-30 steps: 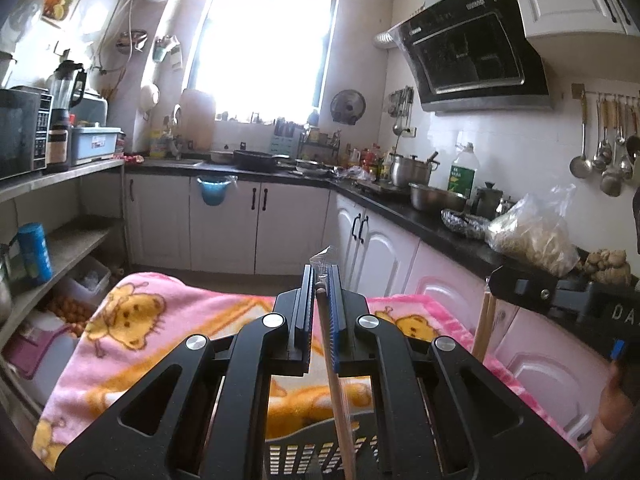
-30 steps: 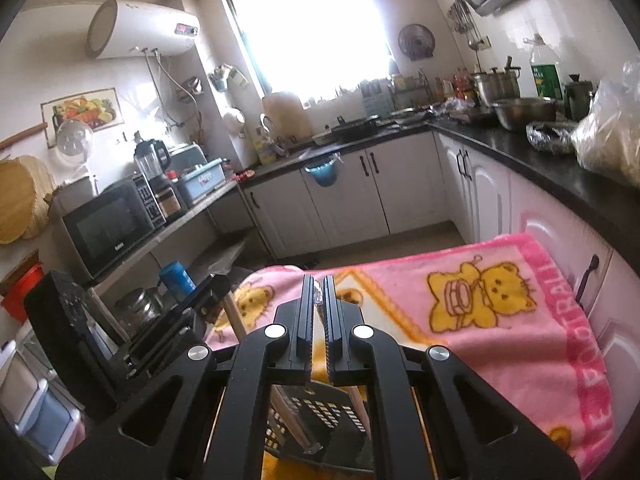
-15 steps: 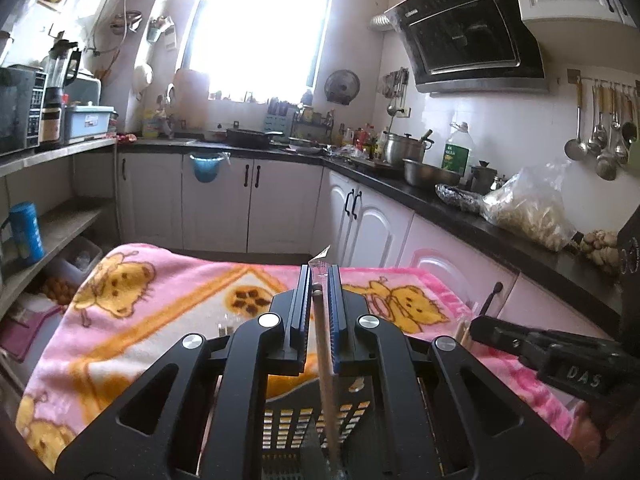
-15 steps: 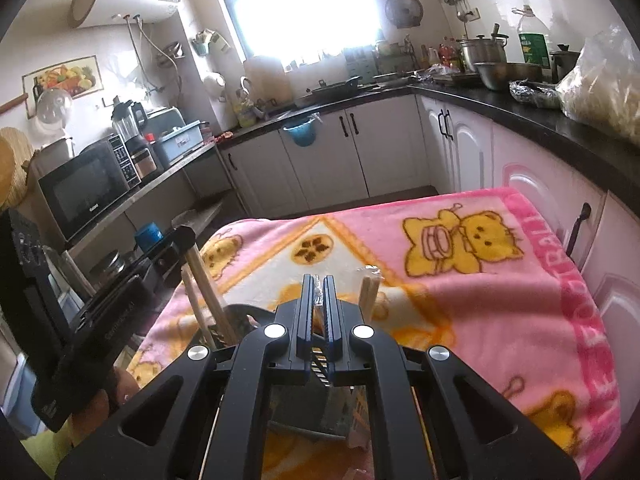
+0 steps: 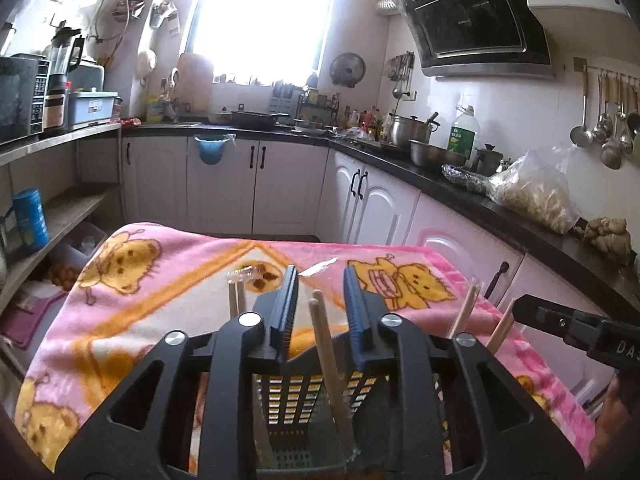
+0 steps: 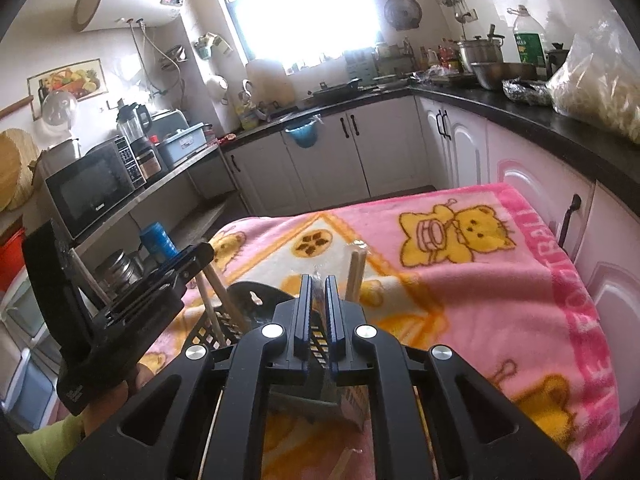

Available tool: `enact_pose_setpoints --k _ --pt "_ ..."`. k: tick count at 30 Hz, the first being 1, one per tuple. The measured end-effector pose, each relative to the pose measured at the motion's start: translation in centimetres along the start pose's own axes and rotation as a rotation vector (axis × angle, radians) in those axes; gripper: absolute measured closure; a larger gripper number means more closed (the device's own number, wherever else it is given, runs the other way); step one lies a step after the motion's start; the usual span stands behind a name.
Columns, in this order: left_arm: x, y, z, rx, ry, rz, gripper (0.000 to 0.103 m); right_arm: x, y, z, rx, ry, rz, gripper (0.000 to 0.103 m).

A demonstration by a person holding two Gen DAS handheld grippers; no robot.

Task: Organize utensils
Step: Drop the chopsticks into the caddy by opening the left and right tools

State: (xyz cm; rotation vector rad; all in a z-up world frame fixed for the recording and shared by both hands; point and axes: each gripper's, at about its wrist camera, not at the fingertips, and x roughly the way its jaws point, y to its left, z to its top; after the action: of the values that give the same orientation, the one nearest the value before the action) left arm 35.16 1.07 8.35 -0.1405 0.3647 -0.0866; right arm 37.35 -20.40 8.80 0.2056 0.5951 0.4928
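The left hand-held gripper (image 5: 320, 300) has just been opening; its jaws stand apart, released, with a chopstick (image 5: 326, 344) leaning free between them, its lower end in the black basket (image 5: 296, 392) just below. The right hand-held gripper (image 6: 319, 300) is clenched on a clear wrapper (image 6: 317, 280) above that basket, on the blanket-covered surface (image 6: 480, 280).

Pretty tight right over the black slotted basket (image 5: 304, 396): chopsticks (image 5: 326, 352) stick up out of it, one pair leaning in the gap of the left gripper (image 5: 318, 300), others poking up at both sides. The right gripper (image 5: 576, 330) crowds the right edge, while the far half of the pink blanket (image 6: 460, 280) lies wide open.
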Motion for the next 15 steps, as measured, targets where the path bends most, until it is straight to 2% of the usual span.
enact_pose_setpoints --k 4,15 --pt "-0.5 0.3 -0.3 -0.004 0.013 0.002 0.081 -0.2 0.0 -0.4 -0.001 0.008 -0.004 0.091" --pt "-2.4 1.0 -1.4 -0.016 0.053 -0.011 0.063 -0.9 0.3 -1.7 -0.004 0.033 0.003 0.077"
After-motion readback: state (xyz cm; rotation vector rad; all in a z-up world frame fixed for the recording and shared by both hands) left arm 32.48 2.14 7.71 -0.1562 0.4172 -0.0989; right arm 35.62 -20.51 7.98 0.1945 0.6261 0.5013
